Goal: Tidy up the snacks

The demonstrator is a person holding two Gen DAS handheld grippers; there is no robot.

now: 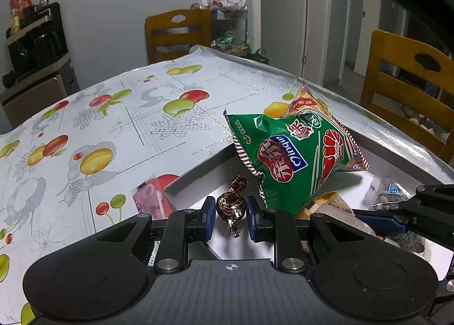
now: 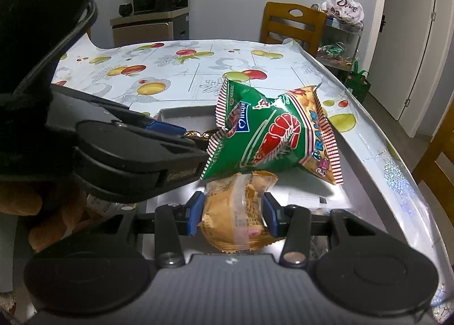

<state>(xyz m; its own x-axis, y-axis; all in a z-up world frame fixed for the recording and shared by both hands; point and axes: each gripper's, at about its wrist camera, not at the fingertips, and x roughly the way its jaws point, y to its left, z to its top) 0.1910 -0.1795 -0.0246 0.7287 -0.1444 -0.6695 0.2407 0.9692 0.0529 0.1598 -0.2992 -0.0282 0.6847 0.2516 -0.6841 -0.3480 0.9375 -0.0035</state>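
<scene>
Left tool [image 1: 229, 213] is clamped on a foil-wrapped candy [image 1: 231, 206], held over the white box [image 1: 181, 183]. Right tool [image 2: 233, 215] is gripping a yellow pastry pack [image 2: 238, 211] over the same box (its blue pads press in on both sides). Just past both, the green prawn chip bag [image 1: 286, 152] sits tilted in the box, leaning on the far wall. Beyond that, the fruit-print tabletop [image 1: 113, 115], then a wooden chair [image 1: 177, 33].

The box's [image 2: 181, 111] left wall is hidden behind the left gripper [image 2: 198, 152]. The clear packet [image 1: 388, 193] is partly covered; its contents cannot be told.
</scene>
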